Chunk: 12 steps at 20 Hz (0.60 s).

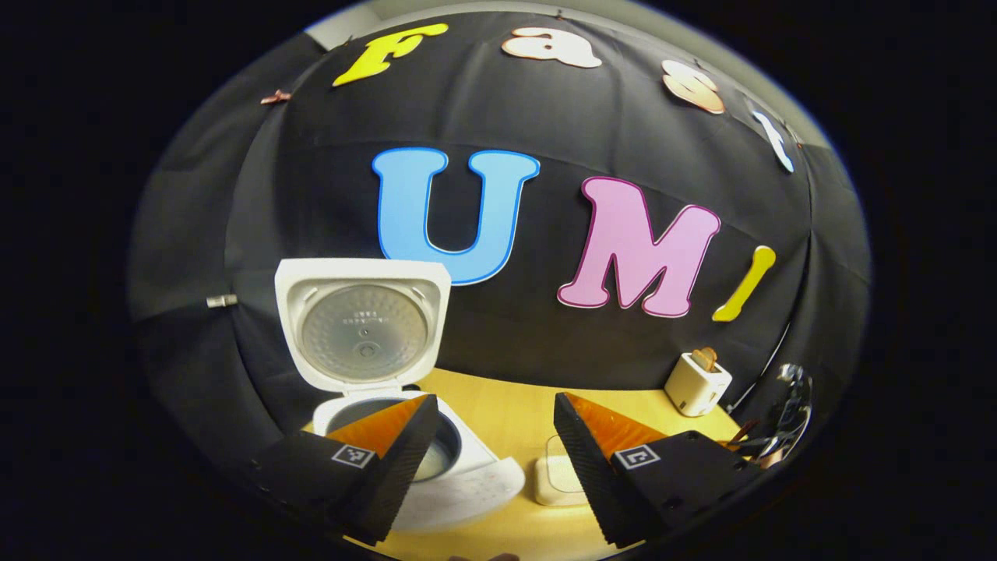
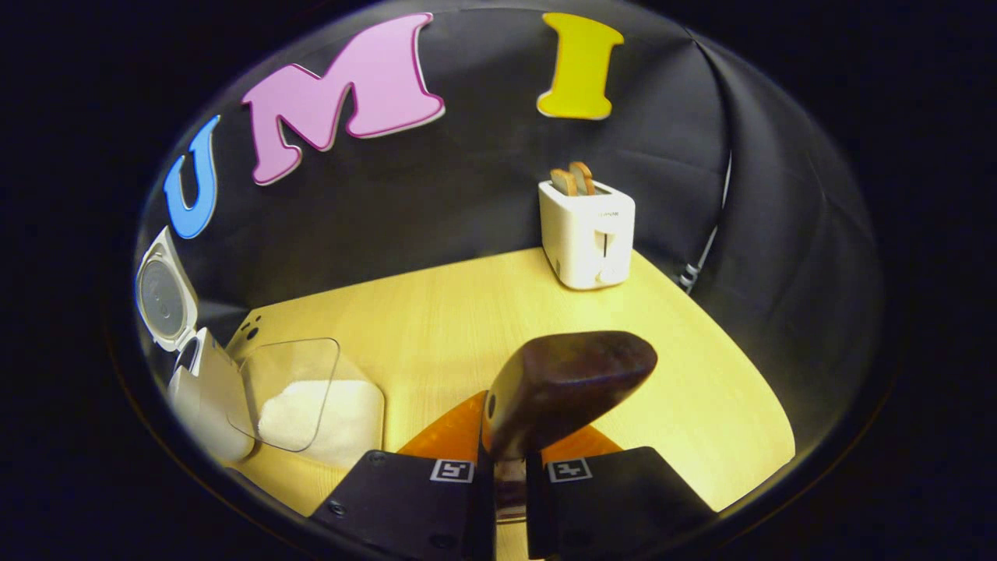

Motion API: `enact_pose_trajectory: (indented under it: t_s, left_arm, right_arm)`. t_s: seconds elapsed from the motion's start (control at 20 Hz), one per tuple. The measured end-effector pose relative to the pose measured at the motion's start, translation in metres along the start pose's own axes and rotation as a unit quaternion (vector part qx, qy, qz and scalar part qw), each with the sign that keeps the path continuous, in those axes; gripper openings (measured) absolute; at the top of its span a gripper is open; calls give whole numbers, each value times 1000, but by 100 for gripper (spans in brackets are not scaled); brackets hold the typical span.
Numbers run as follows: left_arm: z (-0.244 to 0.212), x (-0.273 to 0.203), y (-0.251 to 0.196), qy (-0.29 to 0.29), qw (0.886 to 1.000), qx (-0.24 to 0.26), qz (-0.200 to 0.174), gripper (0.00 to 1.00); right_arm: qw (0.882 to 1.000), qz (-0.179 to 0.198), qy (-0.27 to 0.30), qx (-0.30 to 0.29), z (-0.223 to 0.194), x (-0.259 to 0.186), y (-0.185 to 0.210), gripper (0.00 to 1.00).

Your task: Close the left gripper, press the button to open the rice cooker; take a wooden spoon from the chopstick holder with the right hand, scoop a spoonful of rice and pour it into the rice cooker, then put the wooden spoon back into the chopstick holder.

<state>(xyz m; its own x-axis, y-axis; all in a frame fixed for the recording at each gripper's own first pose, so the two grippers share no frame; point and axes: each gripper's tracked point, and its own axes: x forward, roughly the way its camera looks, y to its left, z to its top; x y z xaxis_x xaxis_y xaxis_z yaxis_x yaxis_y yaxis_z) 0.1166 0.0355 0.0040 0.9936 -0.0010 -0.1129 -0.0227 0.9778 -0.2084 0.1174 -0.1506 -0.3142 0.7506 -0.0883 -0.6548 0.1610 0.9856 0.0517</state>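
The white rice cooker (image 1: 467,487) stands open, its lid (image 1: 362,327) upright and the inner pot (image 1: 438,452) showing below it. My left gripper (image 1: 494,401) hovers open in front of the cooker with nothing between its fingers. My right gripper (image 2: 505,456) is shut on the handle of a dark wooden spoon (image 2: 568,382), whose bowl points forward over the table. A clear container of white rice (image 2: 319,421), its lid tipped up, sits to the left of the spoon, next to the rice cooker (image 2: 199,382). The same container (image 1: 554,477) lies between my left fingers.
A white toaster (image 2: 588,230) with two slices in it stands at the back of the wooden table (image 2: 685,374); the toaster (image 1: 697,382) is at the right in the left gripper view. A metal utensil rack (image 1: 787,421) is at the far right edge.
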Motion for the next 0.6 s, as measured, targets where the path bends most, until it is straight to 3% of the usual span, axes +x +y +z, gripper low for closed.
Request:
enact_pose_trajectory:
  t_s: [0.2, 0.35, 0.45, 0.6]
  left_arm:
    - [18, -1, 4, -29, 999, -23, -1, 96]
    - [53, -9, 13, -54, 998, 34, 2, 96]
    - [67, -14, 14, -64, 994, 89, 6, 96]
    - [66, -17, -18, -83, 990, 114, -24, 96]
  right_arm:
    - [1000, 19, -8, 14, -3, -7, 13, 26]
    - [999, 21, -18, 21, 0, -15, 16, 65]
    - [999, 29, -14, 12, 0, -18, 22, 84]
    - [999, 12, -29, -9, 14, -27, 13, 99]
